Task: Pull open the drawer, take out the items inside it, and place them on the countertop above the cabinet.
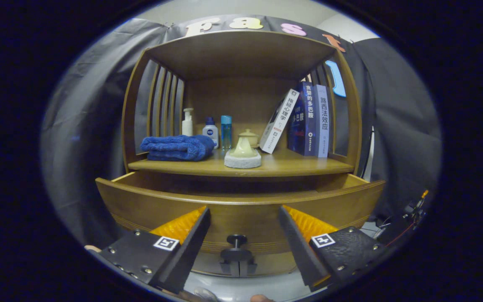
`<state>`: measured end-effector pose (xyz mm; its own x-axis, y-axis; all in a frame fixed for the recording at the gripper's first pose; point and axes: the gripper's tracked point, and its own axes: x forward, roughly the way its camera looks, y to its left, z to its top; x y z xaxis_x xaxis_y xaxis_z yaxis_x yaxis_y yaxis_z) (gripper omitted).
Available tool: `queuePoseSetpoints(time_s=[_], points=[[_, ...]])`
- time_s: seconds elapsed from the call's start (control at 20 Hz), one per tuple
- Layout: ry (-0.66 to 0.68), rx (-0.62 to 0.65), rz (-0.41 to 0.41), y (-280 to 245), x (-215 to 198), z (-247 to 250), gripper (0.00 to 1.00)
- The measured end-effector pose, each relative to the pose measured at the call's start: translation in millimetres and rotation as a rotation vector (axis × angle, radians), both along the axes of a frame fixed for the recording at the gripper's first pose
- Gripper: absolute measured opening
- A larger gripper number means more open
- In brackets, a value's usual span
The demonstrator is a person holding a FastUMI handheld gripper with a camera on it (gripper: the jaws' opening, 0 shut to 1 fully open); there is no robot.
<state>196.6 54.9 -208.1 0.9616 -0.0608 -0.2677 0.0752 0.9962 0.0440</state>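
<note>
With the drawer (241,205) pulled out at 12 o'clock, we hold the gripper (243,241) spread, empty; contents unseen, removal pending.

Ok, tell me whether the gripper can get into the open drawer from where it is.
Probably not yet: the open gripper sits low, facing the drawer front, knob between its fingers. The front wall blocks it; it must rise above the rim first.
</note>
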Motion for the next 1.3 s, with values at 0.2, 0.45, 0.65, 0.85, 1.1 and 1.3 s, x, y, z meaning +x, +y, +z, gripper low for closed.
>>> queuePoseSetpoints(time_s=[0.2,0.45,0.65,0.85,1.1,1.3], points=[[0.006,0.003,-0.001,0,21,-3,0.99],[0.009,0.004,-0.002,0,44,-6,0.99],[0.009,0.003,-0.002,0,57,-8,0.99],[0.007,-0.005,-0.001,-1,66,-10,0.99],[0.009,-0.015,0.001,-2,76,-12,0.99],[0.005,-0.026,0.000,-2,79,-13,0.99]])
